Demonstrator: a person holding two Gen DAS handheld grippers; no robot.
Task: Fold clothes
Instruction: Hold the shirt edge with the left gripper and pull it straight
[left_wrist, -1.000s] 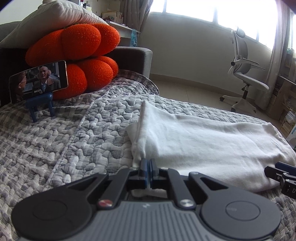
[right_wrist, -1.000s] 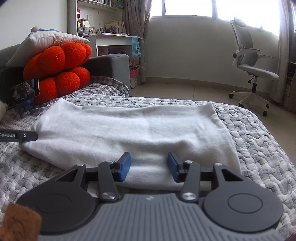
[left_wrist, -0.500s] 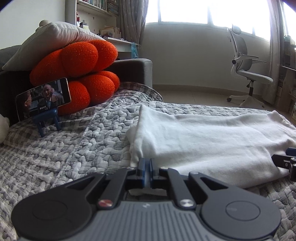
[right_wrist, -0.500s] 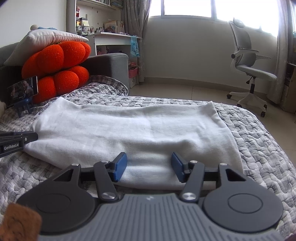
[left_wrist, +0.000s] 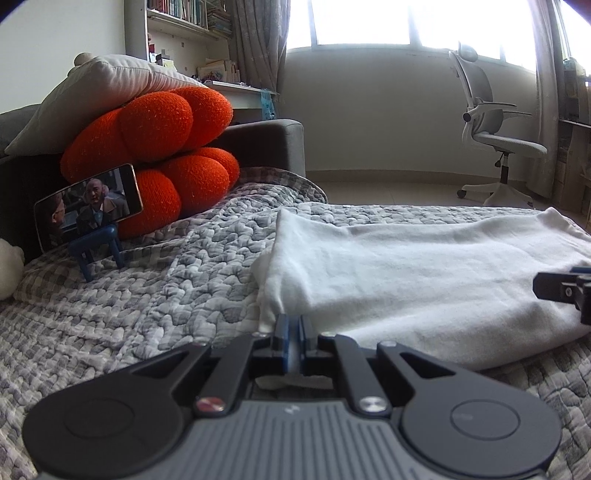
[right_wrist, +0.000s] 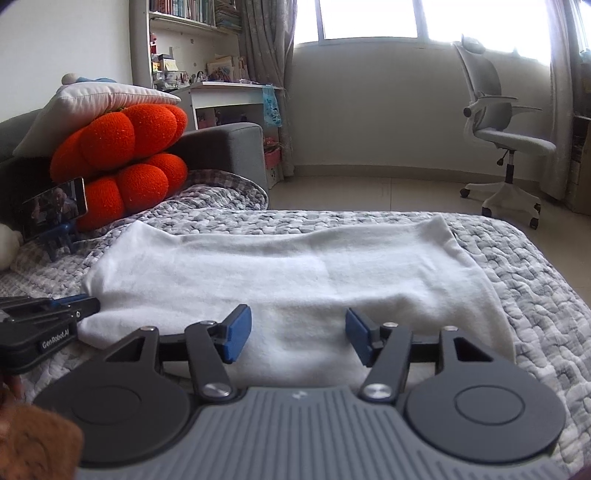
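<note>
A white garment (right_wrist: 288, 273) lies folded into a long band across the grey quilted bed; it also shows in the left wrist view (left_wrist: 424, 269). My left gripper (left_wrist: 293, 334) is shut on the garment's near left corner, with white cloth pinched between the blue pads. It appears in the right wrist view (right_wrist: 55, 314) at the left edge. My right gripper (right_wrist: 295, 332) is open, its blue pads spread over the garment's near edge, holding nothing. Its tip shows in the left wrist view (left_wrist: 565, 291) at the right.
Orange round cushions (left_wrist: 159, 155) and a white pillow (left_wrist: 99, 92) lean on the grey sofa arm at the back left. A phone on a blue stand (left_wrist: 88, 210) plays a video. A grey office chair (right_wrist: 506, 147) stands on the floor beyond the bed.
The left gripper stays shut on the corner and its view has levelled. The right gripper has opened slightly wider at the near edge.
</note>
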